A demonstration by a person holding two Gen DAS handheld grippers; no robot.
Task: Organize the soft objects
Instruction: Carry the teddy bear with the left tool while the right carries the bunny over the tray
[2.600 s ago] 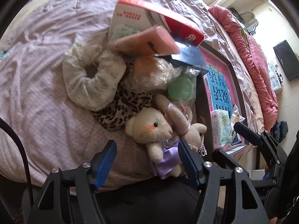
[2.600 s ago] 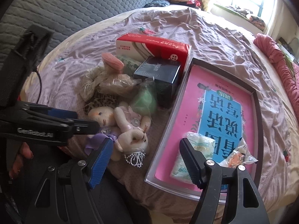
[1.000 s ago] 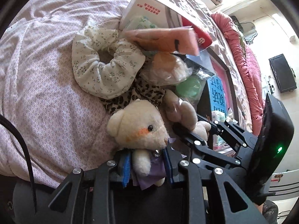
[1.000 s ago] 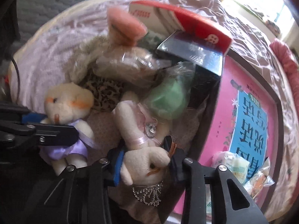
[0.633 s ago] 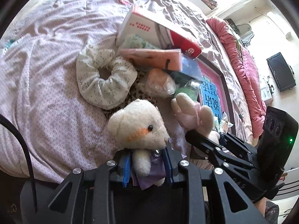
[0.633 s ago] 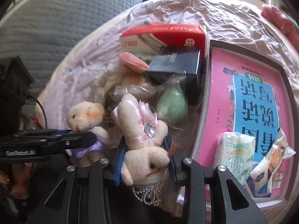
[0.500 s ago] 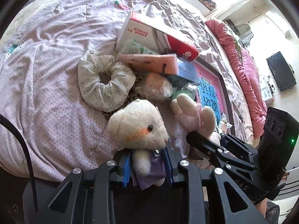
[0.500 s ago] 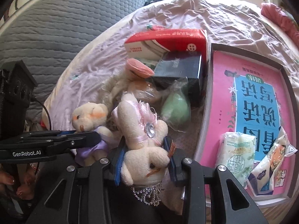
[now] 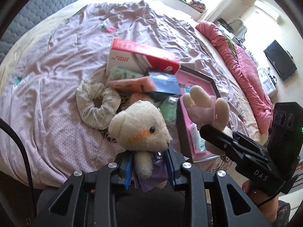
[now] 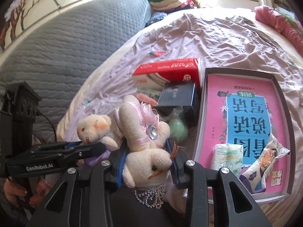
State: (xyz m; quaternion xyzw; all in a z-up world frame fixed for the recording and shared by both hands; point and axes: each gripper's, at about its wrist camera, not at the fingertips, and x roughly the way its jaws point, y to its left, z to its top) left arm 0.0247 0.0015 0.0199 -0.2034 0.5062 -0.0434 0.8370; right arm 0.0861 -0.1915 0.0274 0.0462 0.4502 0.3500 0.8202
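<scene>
My left gripper is shut on a cream teddy bear in a purple dress, gripped at its body and held above the bed. My right gripper is shut on a cream plush rabbit with a pink ribbon and a beaded skirt, also lifted. In the left wrist view the rabbit shows at the right, in the other gripper's fingers. The bear appears at the left of the right wrist view. A floral scrunchie lies on the sheet beside a leopard-print cloth.
A red and white box, a dark blue box, a green bagged ball and a pink pouch are piled on the pink sheet. A dark tray holds a pink book and snack packets. A grey padded headboard stands at the left.
Both grippers rose from the pile with their toys, so the bed and the clutter now look farther away. The bear and the rabbit left the sheet. Each grip stays the same.
</scene>
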